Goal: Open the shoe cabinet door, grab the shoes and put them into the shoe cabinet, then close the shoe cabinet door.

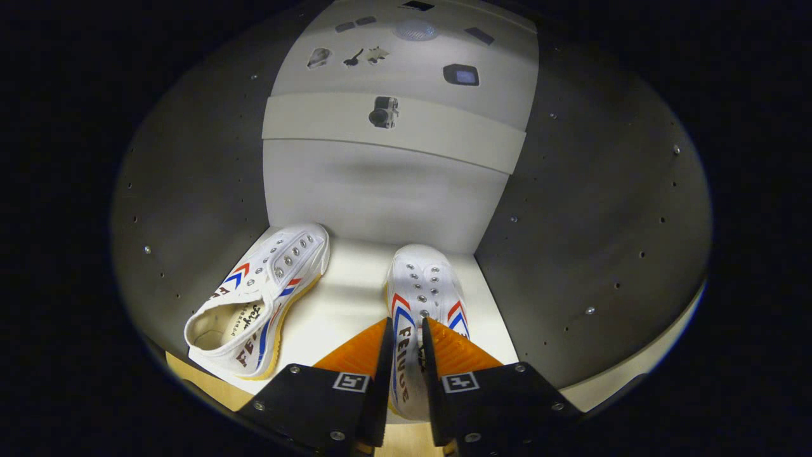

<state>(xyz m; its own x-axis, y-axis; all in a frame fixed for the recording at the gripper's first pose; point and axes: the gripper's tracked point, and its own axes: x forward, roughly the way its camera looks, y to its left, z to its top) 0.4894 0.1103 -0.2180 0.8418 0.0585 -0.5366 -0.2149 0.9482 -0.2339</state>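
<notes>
Gripper point(406, 336) points into the open shoe cabinet point(609, 209), jaws clenched on the side wall of the right shoe point(424, 279), nearly together w/ just the thin canvas edge pinched between them. That shoe is white w/ red & blue chevron stripes and metal eyelets, toe pointing toward the cabinet's back wall, sitting on the light shelf floor point(342, 304) near the right side panel; whether its sole rests fully on the shelf or is slightly lifted, can't tell. Left shoe point(263, 298), same pattern, lies on the shelf well apart to the left, close to the left side panel, tipped partly on its side so the opening & insole face toward the gripper, yellowish sole edge showing, toe angled toward the back. Heel end of it sits at the shelf's front edge. Both side panels are dark w/ rows of small holes & screws. Beyond the cabinet's top, a pale surface carries a small camera point(384, 112) and a few small dark items.
</notes>
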